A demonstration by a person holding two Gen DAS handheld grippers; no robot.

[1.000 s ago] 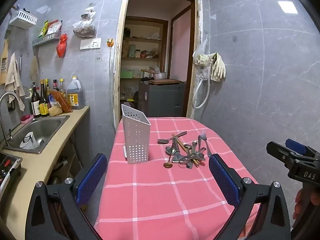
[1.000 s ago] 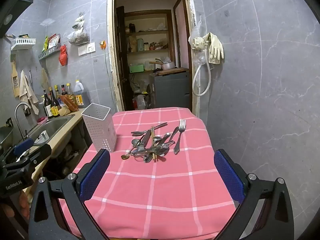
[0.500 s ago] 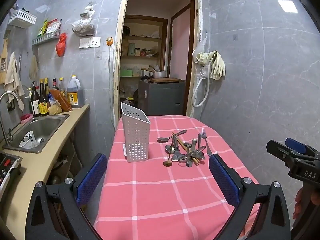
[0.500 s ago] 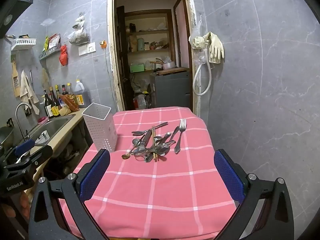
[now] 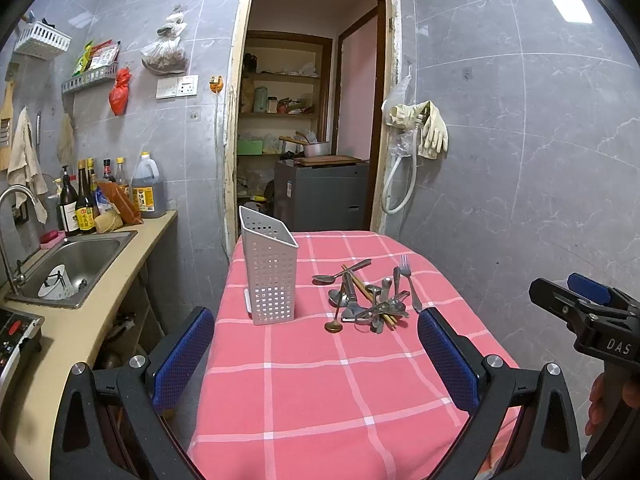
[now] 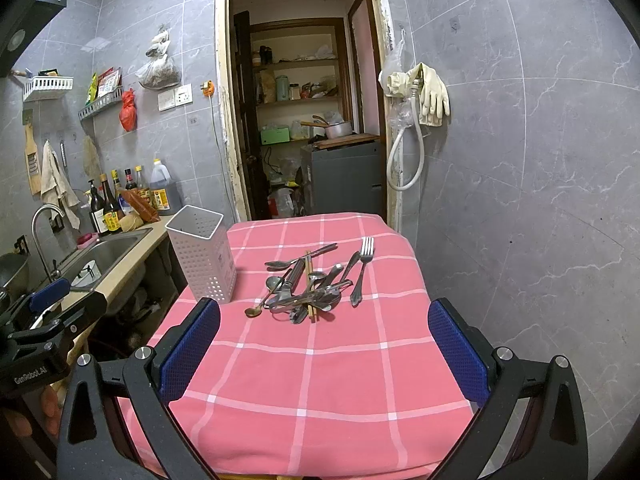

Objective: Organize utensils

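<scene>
A pile of metal spoons, forks and wooden chopsticks (image 5: 370, 298) (image 6: 310, 284) lies on the pink checked tablecloth (image 5: 320, 380) (image 6: 320, 368). A white perforated utensil holder (image 5: 270, 268) (image 6: 204, 254) stands upright to the left of the pile. A single fork (image 6: 362, 270) lies at the pile's right side. My left gripper (image 5: 316, 354) is open and empty, above the table's near part. My right gripper (image 6: 324, 350) is open and empty, short of the pile. Each gripper body shows at the edge of the other's view.
A counter with a steel sink (image 5: 76, 260), tap and bottles (image 5: 84, 200) runs along the left. A doorway (image 5: 312, 128) with shelves and a grey cabinet is behind the table. Gloves and a hose (image 5: 424, 128) hang on the tiled right wall.
The views have shifted only slightly; both grippers stay open and nothing on the table has moved.
</scene>
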